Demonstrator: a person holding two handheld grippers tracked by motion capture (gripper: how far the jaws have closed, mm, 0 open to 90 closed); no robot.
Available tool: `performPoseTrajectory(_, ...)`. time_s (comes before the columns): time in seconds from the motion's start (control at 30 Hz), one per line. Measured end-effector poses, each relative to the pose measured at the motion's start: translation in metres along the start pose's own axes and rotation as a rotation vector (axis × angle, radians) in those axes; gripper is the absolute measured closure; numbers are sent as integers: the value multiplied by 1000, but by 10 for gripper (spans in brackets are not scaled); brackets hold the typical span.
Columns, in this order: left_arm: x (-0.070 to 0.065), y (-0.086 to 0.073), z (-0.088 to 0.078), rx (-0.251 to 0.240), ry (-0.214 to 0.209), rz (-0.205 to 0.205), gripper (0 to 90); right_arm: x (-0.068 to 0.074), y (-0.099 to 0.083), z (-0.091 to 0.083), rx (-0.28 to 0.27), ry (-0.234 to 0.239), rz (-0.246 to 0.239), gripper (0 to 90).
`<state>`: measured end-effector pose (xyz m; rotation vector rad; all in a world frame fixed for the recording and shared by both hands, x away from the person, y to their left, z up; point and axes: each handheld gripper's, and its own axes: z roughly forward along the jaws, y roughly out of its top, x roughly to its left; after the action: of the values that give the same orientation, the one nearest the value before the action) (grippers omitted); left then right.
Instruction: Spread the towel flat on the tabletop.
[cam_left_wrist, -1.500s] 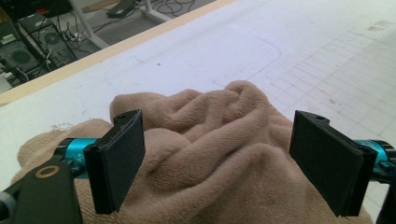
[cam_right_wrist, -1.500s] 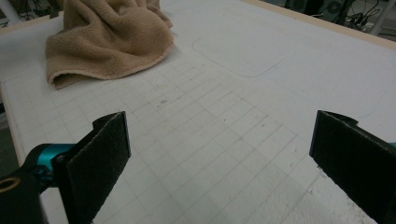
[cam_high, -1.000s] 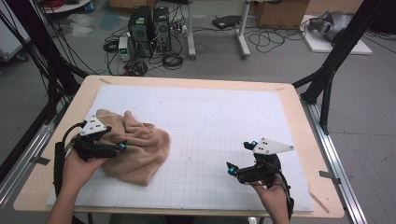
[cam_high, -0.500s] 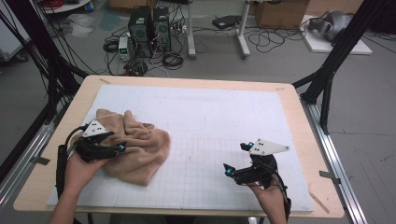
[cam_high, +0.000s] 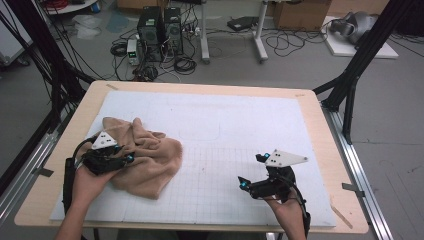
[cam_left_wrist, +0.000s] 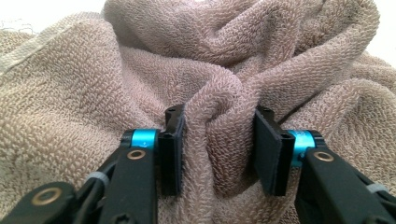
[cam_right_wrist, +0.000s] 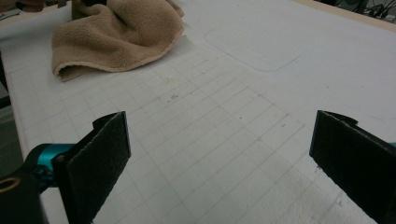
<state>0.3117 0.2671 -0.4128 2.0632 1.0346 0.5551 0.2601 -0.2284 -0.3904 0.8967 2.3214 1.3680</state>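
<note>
A crumpled tan towel (cam_high: 150, 162) lies on the left part of the white gridded mat (cam_high: 225, 115). My left gripper (cam_high: 127, 159) rests on the towel's left side. In the left gripper view its jaws have just been closing, and an upright fold of the towel (cam_left_wrist: 219, 116) is pinched between the two black pads (cam_left_wrist: 173, 154). My right gripper (cam_high: 252, 171) hovers low over the mat at the near right, open, with only bare grid between its pads (cam_right_wrist: 105, 154). The towel (cam_right_wrist: 116, 32) lies far off in the right gripper view.
The mat covers a wooden table (cam_high: 60, 150) with a bare rim on all sides. Black frame posts (cam_high: 350, 85) stand at the table's far corners. Computers and cables (cam_high: 160, 30) sit on the floor beyond.
My left hand has shifted slightly on the towel and the cloth under it is bunched a little more. The right gripper has kept still.
</note>
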Motion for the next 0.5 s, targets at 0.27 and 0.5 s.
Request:
performPoseTrajectory(0.27,-4,1,-2,3,6,14,668,0,0,0,1,3,2,42)
performPoseTrajectory(0.5,-10,3,-6,-2,11,14,690,-2,-1,-2,-2,0,7,42)
